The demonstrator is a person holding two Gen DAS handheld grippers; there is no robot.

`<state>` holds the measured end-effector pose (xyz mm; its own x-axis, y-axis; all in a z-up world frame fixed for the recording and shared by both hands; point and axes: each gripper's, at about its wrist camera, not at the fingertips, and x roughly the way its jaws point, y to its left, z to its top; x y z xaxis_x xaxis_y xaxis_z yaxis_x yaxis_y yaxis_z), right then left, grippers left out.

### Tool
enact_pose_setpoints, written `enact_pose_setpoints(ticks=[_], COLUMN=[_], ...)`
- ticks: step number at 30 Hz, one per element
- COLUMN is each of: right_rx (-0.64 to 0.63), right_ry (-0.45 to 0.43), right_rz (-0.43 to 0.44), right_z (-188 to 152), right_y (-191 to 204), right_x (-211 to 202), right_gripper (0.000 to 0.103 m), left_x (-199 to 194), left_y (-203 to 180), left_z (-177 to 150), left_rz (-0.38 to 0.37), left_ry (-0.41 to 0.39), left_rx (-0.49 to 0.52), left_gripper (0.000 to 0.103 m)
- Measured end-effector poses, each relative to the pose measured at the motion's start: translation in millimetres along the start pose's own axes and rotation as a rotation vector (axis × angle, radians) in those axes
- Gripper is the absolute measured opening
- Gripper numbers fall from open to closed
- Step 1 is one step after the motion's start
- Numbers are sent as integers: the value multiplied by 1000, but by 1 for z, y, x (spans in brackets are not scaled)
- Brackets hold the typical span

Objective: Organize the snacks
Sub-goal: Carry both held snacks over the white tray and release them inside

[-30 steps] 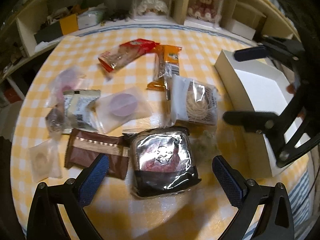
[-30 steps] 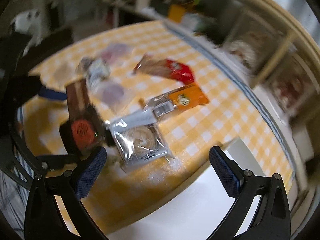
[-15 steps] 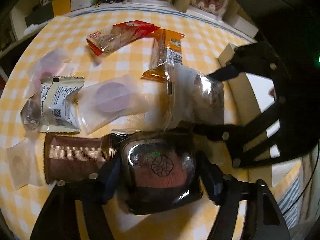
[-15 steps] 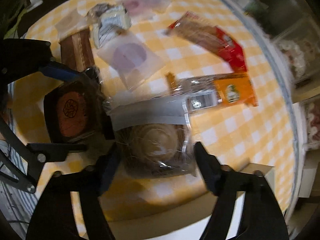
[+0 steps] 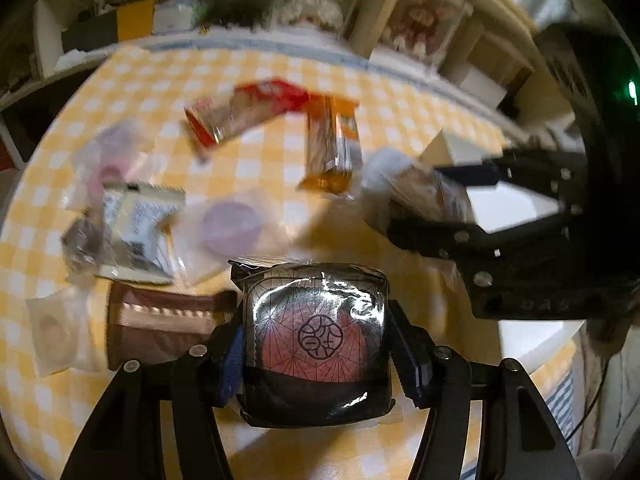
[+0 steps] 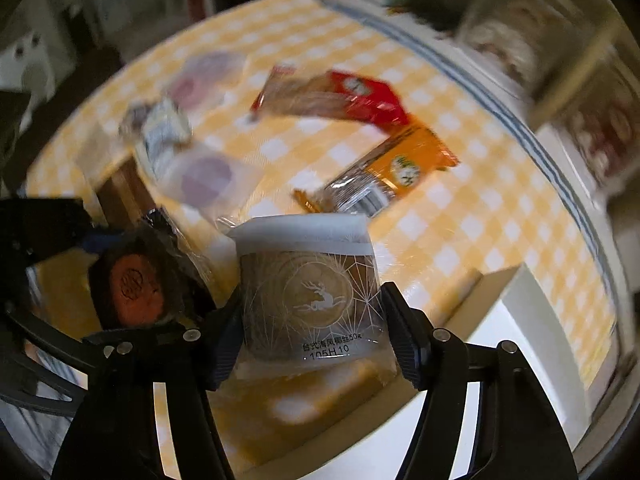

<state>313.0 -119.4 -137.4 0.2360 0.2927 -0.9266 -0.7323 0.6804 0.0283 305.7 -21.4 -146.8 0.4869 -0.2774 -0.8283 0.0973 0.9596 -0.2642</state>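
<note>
- Two grips new since a second ago, jaws closing: left gripper (image 5: pixel 316 354) clamps the dark pastry pack (image 5: pixel 316 332); right gripper (image 6: pixel 310 334) the clear deer-printed pack (image 6: pixel 312 300)
- Both packs lifted off the checked table (image 6: pixel 460 220); white box (image 6: pixel 516 320) likely next

Two hand-held grippers of matte black plastic: the left gripper (image 5: pixel 316 354) and right gripper (image 6: pixel 310 338) each carry two angular fingers lined with ribbed dark-blue pads (image 5: pixel 231 364), pinned by round silver screws (image 5: pixel 197 350). Beside the left gripper, the right one's black frame shows more silver screws, faint embossed lettering, a small green light (image 5: pixel 631 93) and a thin black cable (image 5: pixel 596 392).
</note>
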Motion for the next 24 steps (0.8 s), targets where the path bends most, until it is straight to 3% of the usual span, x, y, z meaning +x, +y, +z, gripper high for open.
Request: enact_pose_setpoints(ticks=[12, 24], right_rx=[230, 399], right_ry=[-197, -325], right_rz=[-23, -82], right_z=[-36, -94], right_y=[8, -8], right_x=[-75, -146], right_gripper=[65, 65], left_x=[-72, -117], left_y=[6, -50], left_z=[-7, -6], left_rz=[-47, -84], left_ry=[-139, -190], left_rx=[-88, -27], left_gripper=[60, 61])
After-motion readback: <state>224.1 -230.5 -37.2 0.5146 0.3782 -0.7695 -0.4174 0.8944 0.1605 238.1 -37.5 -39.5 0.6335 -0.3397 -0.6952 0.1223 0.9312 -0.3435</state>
